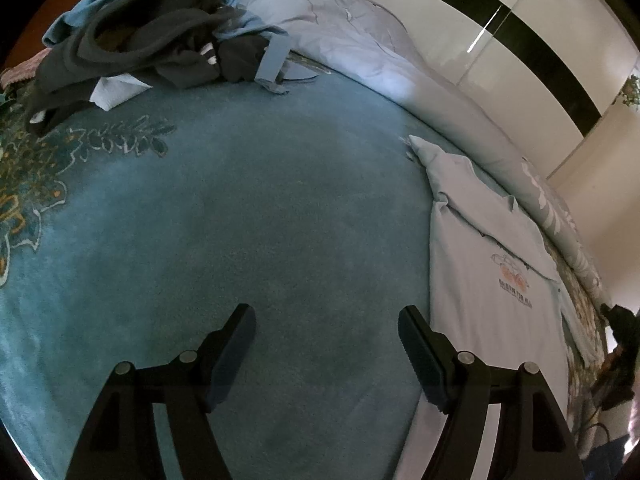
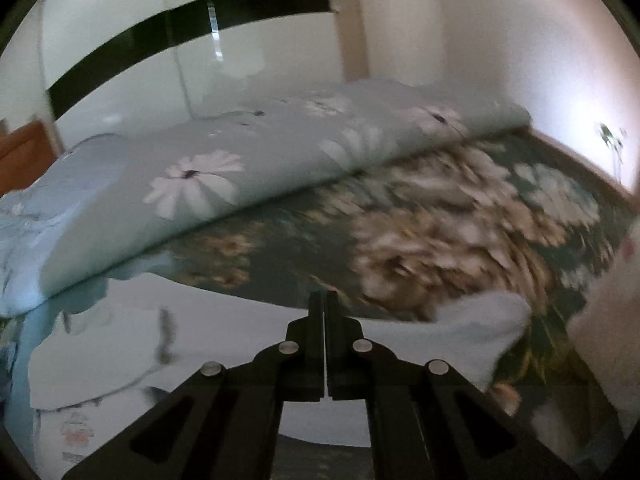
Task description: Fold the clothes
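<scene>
A pale blue T-shirt point(image 1: 492, 280) with a small orange print lies flat on the teal bedspread point(image 1: 248, 208) at the right. My left gripper point(image 1: 326, 332) is open and empty, low over the bedspread just left of the shirt's edge. In the right wrist view the same shirt point(image 2: 224, 332) lies under my right gripper point(image 2: 324, 300), whose jaws are closed together over the shirt's far edge; whether cloth is pinched between them is hidden. The view is blurred.
A heap of dark and blue clothes point(image 1: 144, 40) lies at the far left of the bed. A rolled pale floral duvet point(image 1: 360, 48) point(image 2: 248, 168) runs along the far side. A glossy white wardrobe point(image 1: 500, 40) stands behind. The floral blanket point(image 2: 460, 220) spreads to the right.
</scene>
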`<state>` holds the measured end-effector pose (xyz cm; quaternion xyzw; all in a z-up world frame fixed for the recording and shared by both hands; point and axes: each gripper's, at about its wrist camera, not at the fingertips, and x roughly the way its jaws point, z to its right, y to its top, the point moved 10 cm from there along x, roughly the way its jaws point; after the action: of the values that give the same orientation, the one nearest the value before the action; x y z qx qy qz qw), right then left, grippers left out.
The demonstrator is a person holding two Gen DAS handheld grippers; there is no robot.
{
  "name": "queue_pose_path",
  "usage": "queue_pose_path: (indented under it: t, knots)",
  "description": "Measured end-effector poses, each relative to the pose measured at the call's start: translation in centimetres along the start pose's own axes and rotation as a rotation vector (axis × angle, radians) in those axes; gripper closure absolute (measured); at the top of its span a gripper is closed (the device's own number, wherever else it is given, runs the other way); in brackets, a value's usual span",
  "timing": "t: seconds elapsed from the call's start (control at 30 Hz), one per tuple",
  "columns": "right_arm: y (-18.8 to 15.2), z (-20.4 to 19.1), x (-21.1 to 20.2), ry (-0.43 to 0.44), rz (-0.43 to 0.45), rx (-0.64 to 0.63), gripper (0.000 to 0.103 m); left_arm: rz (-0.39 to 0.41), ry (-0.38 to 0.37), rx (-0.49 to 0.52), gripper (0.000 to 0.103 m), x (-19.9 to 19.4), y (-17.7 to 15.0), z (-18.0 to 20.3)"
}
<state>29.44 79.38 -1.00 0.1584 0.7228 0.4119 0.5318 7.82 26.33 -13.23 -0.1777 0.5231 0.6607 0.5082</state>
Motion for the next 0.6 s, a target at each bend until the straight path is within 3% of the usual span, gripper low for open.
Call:
queue_pose_path:
  t: [0.1,0.23,0.27,0.3,0.37,0.6]
  knots:
    - [0.0,0.0,0.3,-0.037,-0.005,-0.011,0.103,0.000,-0.005,-0.002,0.026,-0.1,0.0,-0.1]
    - [-1.8,4.2,0.7,-0.203,-0.017,0.050,0.101,-0.001,-0.001,0.000,0.026,0.0,-0.1,-0.1]
    - [-2.4,5.0,0.7,-0.235,-0.021,0.055,0.092,-0.001,0.000,0.001,0.026,0.0,-0.1,-0.1]
    - [-2.8,5.7,0.7,-0.256,-0.024,0.062,0.066,-0.001,0.001,0.001,0.026,0.0,-0.1,0.0]
    - [-4.0,7.2,0.6,-0.289,-0.029,0.107,0.034,-0.001,0.004,0.003,0.026,0.1,-0.1,0.0]
    - [-5.9,10.4,2.2,-0.267,-0.074,0.298,0.034,-0.002,0.014,0.007,0.026,0.2,-0.1,0.1]
